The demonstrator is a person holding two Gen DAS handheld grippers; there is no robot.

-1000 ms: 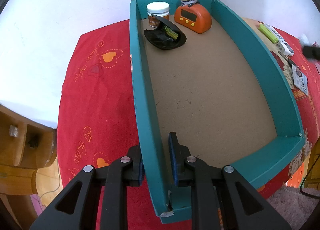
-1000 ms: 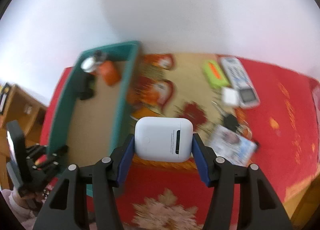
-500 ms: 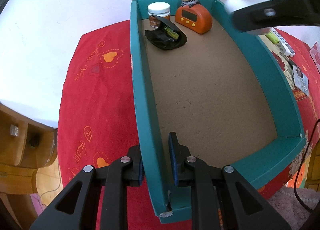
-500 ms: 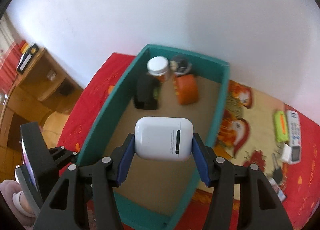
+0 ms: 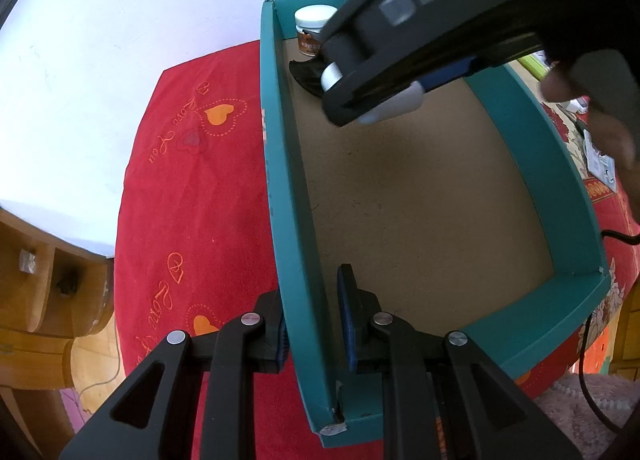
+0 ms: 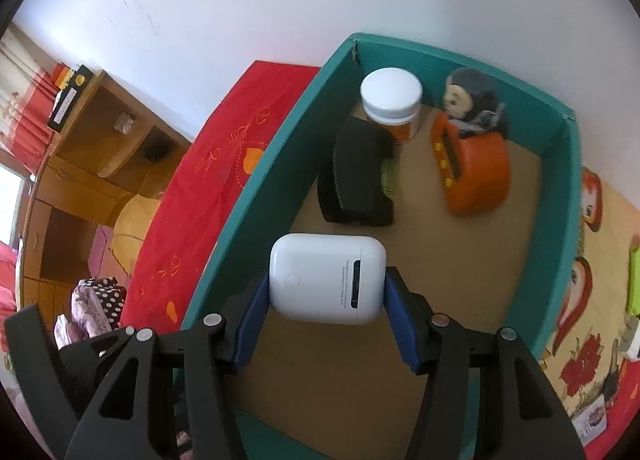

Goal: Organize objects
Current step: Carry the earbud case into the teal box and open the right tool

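Teal box (image 5: 520, 132) on red cloth (image 5: 192, 196): left gripper (image 5: 312, 324) clamped on its left wall, one pad outside, one inside. Right gripper (image 6: 326, 314) at mid width, blue pads pressing short ends of white earbud case (image 6: 326, 278). Case held above brown box floor, near left wall, long axis running pad to pad, hinge slot toward right pad. Beyond case, at far end: black pouch (image 6: 356, 172), white-lidded jar (image 6: 392, 104), orange timer (image 6: 474, 168) with figurine (image 6: 468, 96) behind.
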